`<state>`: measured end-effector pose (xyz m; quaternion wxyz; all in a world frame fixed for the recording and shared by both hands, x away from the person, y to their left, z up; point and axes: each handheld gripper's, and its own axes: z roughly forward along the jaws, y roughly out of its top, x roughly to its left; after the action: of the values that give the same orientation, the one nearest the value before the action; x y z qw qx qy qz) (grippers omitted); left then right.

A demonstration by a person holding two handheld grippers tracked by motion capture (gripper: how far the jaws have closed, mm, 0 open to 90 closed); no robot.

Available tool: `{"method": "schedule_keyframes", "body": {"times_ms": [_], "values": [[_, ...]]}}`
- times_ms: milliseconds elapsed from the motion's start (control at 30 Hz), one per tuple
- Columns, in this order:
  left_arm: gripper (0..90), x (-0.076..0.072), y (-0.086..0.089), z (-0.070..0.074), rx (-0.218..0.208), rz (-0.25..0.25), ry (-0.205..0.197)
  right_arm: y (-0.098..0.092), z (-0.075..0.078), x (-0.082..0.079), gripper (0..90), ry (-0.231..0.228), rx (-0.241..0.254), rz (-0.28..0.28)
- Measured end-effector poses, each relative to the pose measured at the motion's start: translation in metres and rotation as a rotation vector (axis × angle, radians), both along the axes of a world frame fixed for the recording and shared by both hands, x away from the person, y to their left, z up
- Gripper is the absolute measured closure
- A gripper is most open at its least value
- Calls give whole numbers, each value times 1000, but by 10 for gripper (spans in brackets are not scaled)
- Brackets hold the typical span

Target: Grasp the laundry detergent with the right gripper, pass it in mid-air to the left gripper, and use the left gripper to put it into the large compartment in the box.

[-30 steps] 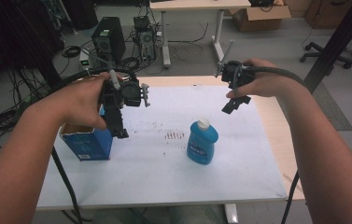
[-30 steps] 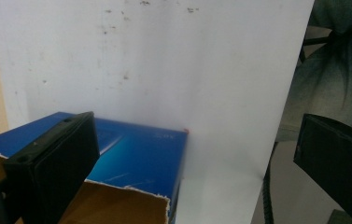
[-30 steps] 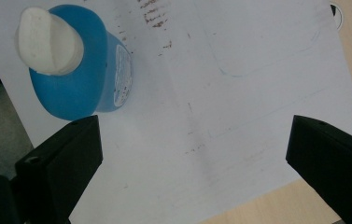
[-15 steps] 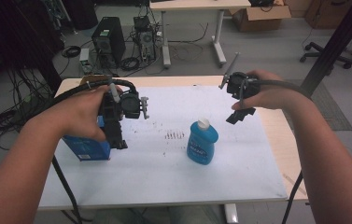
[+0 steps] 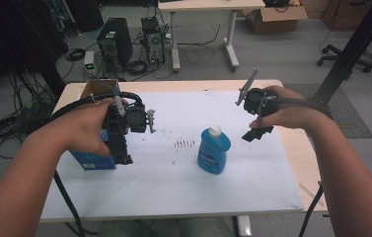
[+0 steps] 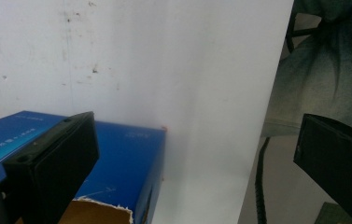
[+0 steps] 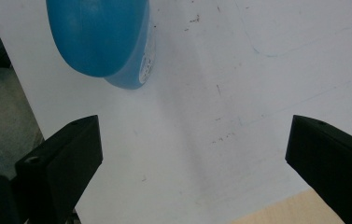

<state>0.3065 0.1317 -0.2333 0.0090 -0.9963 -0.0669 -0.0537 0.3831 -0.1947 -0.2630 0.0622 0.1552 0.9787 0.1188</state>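
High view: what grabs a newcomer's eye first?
Probably the blue bottle with its white cap, upright near the middle of the white table. Next, the two hand-held grippers above it: the left gripper over an open blue box at the table's left edge, the right gripper to the bottle's right. Both have jaws wide apart and hold nothing.

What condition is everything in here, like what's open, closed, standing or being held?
Blue plastic bottle with a white cap: upright on the table, cap on, not held.
Blue cardboard box: standing on the table, top open with a torn edge.
Left tongs: open, above the box, holding nothing.
Right tongs: open, raised beside the bottle, holding nothing.
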Motion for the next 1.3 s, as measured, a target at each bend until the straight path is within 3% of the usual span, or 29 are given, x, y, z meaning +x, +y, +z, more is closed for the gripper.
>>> {"method": "schedule_keyframes", "body": {"times_ms": [433,767,867,933,1200,1300], "values": [[4,-4,1,-9,-4,-6,4,-16,-22,-10,42,10,29,-20],[4,-7,3,-13,-3,-9,2,-22,-45,-22,45,27,77,-21],[4,-8,3,-14,7,-12,7,-27,-55,-26,41,53,121,-26],[4,-8,3,-14,9,-10,8,-29,-58,-28,41,60,125,-27],[4,-8,0,-16,8,-15,6,-30,-73,-37,42,61,148,-23],[4,-9,0,-17,7,-14,7,-29,-81,-41,43,58,184,-17]]}}
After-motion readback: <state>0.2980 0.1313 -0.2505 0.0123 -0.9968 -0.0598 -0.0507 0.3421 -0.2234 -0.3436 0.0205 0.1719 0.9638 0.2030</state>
